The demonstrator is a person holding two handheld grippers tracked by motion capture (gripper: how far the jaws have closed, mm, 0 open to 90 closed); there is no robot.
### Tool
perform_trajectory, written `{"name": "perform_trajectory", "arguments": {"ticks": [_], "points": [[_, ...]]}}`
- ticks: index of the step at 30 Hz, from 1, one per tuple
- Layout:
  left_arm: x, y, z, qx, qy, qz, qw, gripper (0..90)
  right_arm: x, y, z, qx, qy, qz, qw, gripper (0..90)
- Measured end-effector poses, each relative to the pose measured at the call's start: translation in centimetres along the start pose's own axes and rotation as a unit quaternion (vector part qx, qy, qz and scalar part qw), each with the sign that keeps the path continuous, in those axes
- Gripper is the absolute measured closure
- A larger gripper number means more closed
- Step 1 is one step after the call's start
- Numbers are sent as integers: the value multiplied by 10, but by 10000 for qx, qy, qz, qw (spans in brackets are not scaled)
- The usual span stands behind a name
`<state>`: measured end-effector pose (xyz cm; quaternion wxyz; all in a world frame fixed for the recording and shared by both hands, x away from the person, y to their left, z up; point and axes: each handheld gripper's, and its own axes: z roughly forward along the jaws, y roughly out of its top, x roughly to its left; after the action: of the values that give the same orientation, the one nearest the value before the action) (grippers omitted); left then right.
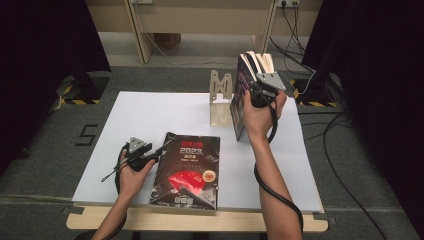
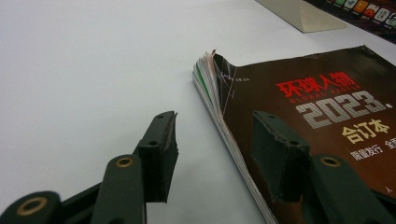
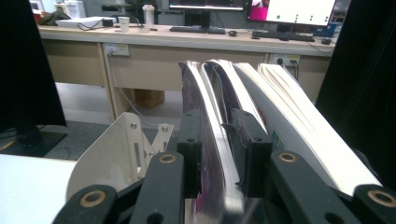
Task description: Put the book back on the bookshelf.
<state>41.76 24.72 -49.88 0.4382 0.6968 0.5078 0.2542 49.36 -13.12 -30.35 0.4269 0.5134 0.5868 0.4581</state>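
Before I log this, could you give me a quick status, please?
Left gripper open, astride flat book's edge. Right gripper around upright book beside bookend. Nothing in the way.

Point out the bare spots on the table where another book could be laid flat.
The table is bare between its far-left corner and the flat book, and on the near right beside that book. It is crowded at the far middle: the bookend and the upright books.

The magazine (image 1: 187,170) lying flat had a black cover with red and grey lettering and a red patch. The worktop (image 1: 150,112) was white. The bookend (image 1: 220,99) was cream. The standing books (image 1: 245,95) showed dark purple covers and white page edges.
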Motion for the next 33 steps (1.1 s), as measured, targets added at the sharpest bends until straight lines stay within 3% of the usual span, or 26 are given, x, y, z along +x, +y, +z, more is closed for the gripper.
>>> {"name": "perform_trajectory", "arguments": {"ticks": [7,13,19,25,33], "points": [[0,0,0,-5,1,4,10000,502,-6,-6,-26,-40,3,103,9999,737],[-1,0,0,-8,10,20,10000,502,-13,-11,-38,37,62,210,9998,713],[0,0,0,-9,5,4,10000,502,-14,-15,-38,183,81,270,9994,700],[0,0,0,-10,2,1,10000,502,-12,-20,-37,287,168,307,9990,793],[0,0,0,-16,-2,0,10000,502,-11,-18,-30,349,182,410,9984,819]]}}
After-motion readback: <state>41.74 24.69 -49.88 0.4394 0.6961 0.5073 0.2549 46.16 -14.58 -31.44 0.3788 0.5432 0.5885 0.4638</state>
